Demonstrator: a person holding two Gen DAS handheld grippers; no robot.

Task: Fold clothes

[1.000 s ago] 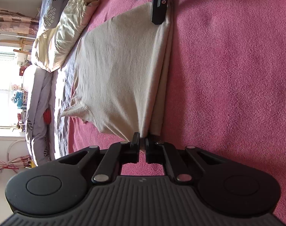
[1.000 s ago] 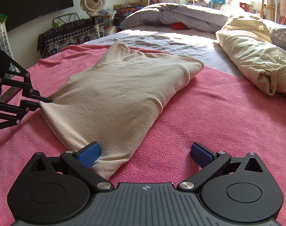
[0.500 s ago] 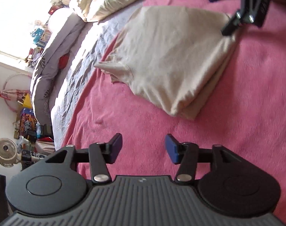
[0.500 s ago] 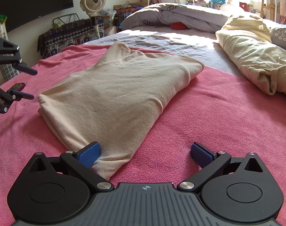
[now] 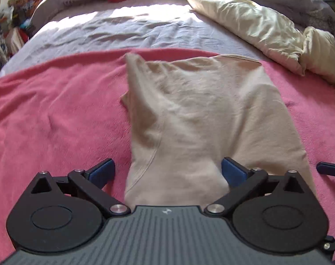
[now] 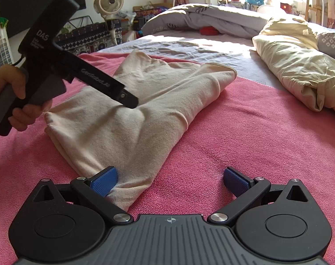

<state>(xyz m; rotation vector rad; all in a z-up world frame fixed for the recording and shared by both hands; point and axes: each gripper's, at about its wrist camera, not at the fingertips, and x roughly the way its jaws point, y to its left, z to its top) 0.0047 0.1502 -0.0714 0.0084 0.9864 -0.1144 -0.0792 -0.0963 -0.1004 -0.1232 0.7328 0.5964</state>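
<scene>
A beige shirt (image 5: 202,114), folded lengthwise, lies on the pink blanket (image 5: 52,119). My left gripper (image 5: 167,173) is open and sits low over the shirt's near end, with cloth between its blue pads; it grips nothing. In the right wrist view the same shirt (image 6: 132,110) stretches away from me. My right gripper (image 6: 170,180) is open at the shirt's near corner, its left pad (image 6: 104,180) touching the cloth. The left gripper's body (image 6: 63,66) shows there, held in a hand, with its tip over the shirt's middle.
A cream pillow (image 5: 262,24) and a patterned pillow (image 6: 331,42) lie at the right. A grey sheet (image 5: 123,31) and a grey duvet (image 6: 202,19) lie beyond the blanket. A fan (image 6: 109,2) and clutter stand at the back left.
My left gripper let go of the shirt's corner, opened, and swung round over the shirt's end facing along it. My right gripper stayed put, open.
</scene>
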